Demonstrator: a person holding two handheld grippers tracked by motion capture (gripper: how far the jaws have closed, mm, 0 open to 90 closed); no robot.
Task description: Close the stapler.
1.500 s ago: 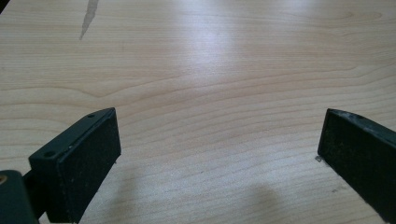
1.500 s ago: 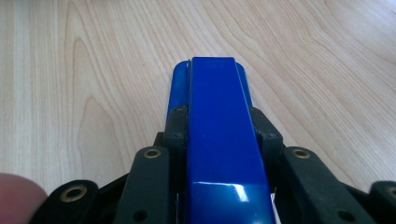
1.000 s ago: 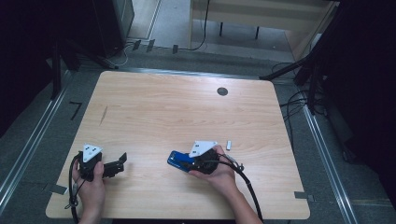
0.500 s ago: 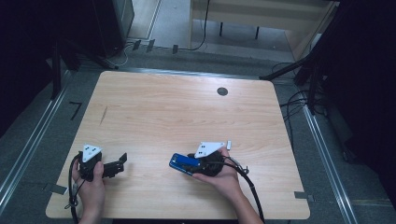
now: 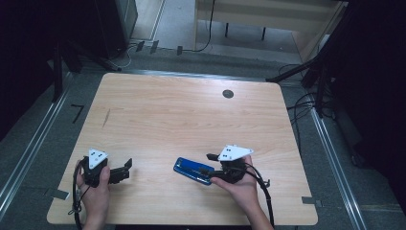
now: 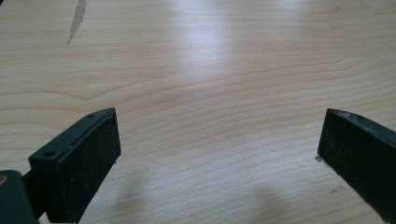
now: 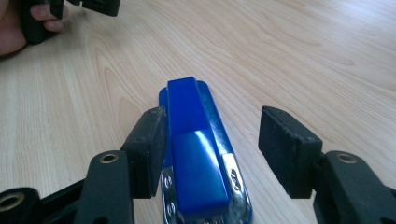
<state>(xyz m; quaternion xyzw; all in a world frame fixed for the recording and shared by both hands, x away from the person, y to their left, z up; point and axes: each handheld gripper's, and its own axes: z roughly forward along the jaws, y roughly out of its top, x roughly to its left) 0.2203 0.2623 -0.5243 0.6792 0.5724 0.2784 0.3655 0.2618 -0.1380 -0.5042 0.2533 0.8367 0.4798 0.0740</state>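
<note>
A blue stapler (image 5: pixel 189 169) (image 7: pixel 187 107) lies flat on the wooden table (image 5: pixel 191 120), near the front edge. My right gripper (image 5: pixel 209 163) (image 7: pixel 212 126) straddles its rear end and is open. Its left jaw sits close against the stapler's side, while the right jaw stands clear of it. My left gripper (image 5: pixel 125 169) (image 6: pixel 219 135) rests at the front left, held by a hand (image 5: pixel 95 189). It is open wide, with bare wood between its jaws. It also appears far off in the right gripper view as the left gripper (image 7: pixel 88 5).
A round black grommet (image 5: pixel 228 94) is set in the far side of the table. A dark streak (image 5: pixel 106 118) (image 6: pixel 77 18) marks the wood at the left. Cables trail on the floor at the right (image 5: pixel 306 103). Metal rails run along both sides.
My right gripper and the stapler have shifted a little to the right and toward the front edge. The left gripper has stayed in place.
</note>
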